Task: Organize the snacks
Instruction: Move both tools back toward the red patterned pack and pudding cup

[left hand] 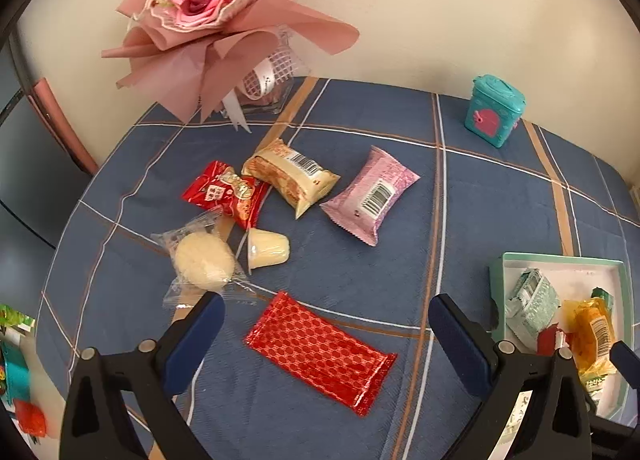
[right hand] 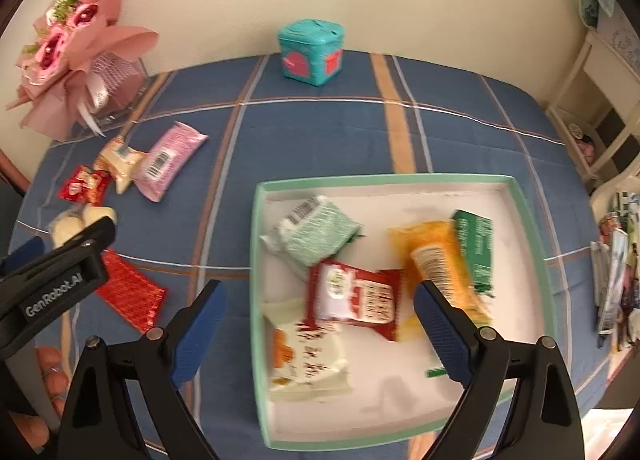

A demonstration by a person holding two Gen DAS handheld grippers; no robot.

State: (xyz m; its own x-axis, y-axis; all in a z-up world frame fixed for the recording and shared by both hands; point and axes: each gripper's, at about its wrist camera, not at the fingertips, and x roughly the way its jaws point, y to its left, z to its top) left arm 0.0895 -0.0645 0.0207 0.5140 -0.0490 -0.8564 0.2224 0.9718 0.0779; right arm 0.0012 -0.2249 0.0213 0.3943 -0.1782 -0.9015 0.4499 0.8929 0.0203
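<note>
Six loose snacks on tabletop [left hand: 500, 200], left to right: clear-wrapped rice cake [left hand: 204, 260], small red pack [left hand: 226, 192], jelly cup [left hand: 268, 248], beige pack [left hand: 290, 178], red foil bar [left hand: 320, 352], pink pack [left hand: 370, 194]. Left gripper [left hand: 326, 334] spread wide, empty, over red foil bar. Mint tray [right hand: 400, 179] at right, five snacks inside. Right gripper [right hand: 320, 326] spread, empty, above tray.

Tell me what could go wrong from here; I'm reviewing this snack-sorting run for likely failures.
1. The left gripper is open over the flat red foil packet; lying flush on the tablecloth, it may slip out of the fingers or the cloth may be pinched.
2. The clear-wrapped rice cake touches the jelly cup; a reach there could knock the cup.
3. The box is crowded on the near side, so added snacks might pile up.
</note>
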